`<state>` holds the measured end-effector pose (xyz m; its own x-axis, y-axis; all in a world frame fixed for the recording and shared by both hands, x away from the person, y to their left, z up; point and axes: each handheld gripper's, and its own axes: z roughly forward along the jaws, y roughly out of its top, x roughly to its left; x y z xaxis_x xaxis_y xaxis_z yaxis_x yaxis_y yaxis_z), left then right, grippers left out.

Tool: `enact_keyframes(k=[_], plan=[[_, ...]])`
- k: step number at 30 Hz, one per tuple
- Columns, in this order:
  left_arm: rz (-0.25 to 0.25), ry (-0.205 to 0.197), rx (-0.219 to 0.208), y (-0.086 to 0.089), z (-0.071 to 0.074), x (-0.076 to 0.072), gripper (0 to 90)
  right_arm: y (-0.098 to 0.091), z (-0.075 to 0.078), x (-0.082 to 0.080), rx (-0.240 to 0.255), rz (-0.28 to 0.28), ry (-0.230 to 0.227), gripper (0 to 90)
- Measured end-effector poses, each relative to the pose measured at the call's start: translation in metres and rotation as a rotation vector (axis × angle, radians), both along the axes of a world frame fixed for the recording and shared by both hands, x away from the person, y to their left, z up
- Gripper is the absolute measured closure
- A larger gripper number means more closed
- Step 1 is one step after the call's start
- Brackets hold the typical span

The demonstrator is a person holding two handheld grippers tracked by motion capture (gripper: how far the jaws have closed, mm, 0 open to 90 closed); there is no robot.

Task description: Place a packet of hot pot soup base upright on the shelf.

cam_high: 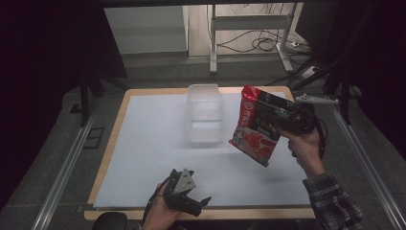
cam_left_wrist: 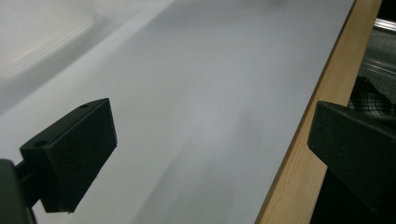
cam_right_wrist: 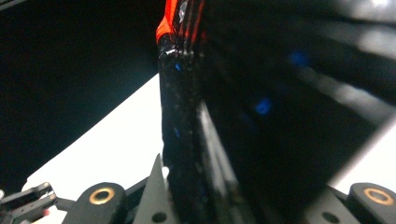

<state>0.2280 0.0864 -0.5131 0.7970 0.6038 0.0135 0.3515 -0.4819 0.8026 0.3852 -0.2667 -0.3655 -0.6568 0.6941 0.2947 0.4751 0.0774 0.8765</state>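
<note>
High view: taking the clear plastic container point(cam_high: 204, 114) at the back middle of the white mat point(cam_high: 143, 143) as the reference, the left gripper point(cam_high: 197, 203) sits well to the near side of it and a bit left, right at the mat's front edge, with nothing in it. The left gripper view has its two black jaws spread wide over bare mat, next to the wooden table edge point(cam_left_wrist: 303, 140). Just right of the container, lifted off the mat and tilted, is the red snack bag point(cam_high: 254, 125). The right gripper point(cam_high: 282, 117) has it pinched by its right edge, further right again from the container. In the right gripper view the bag point(cam_right_wrist: 180, 116) is clamped tight between the jaws, edge-on and dark.
</note>
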Motion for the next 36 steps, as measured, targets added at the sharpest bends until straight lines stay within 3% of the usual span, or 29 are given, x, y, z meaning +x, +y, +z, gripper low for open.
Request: enact_keyframes(k=[12,14,22,28,36], plan=[[0.029,0.006,-0.015,0.015,-0.001,-0.004,0.2,0.012,0.01,0.027,-0.001,-0.03,-0.011,76.6],[0.03,0.027,-0.048,0.018,-0.003,-0.004,0.0,0.014,0.014,0.033,0.001,-0.041,-0.017,76.6],[0.055,0.037,-0.082,0.028,-0.003,-0.004,0.0,0.023,0.022,0.05,0.014,-0.061,-0.035,76.6],[0.042,0.045,-0.117,0.031,-0.003,-0.004,0.0,0.032,0.023,0.061,0.016,-0.064,-0.034,76.6],[0.05,0.055,-0.116,0.033,-0.005,-0.003,0.0,0.049,0.02,0.078,0.03,-0.065,-0.033,76.6]])
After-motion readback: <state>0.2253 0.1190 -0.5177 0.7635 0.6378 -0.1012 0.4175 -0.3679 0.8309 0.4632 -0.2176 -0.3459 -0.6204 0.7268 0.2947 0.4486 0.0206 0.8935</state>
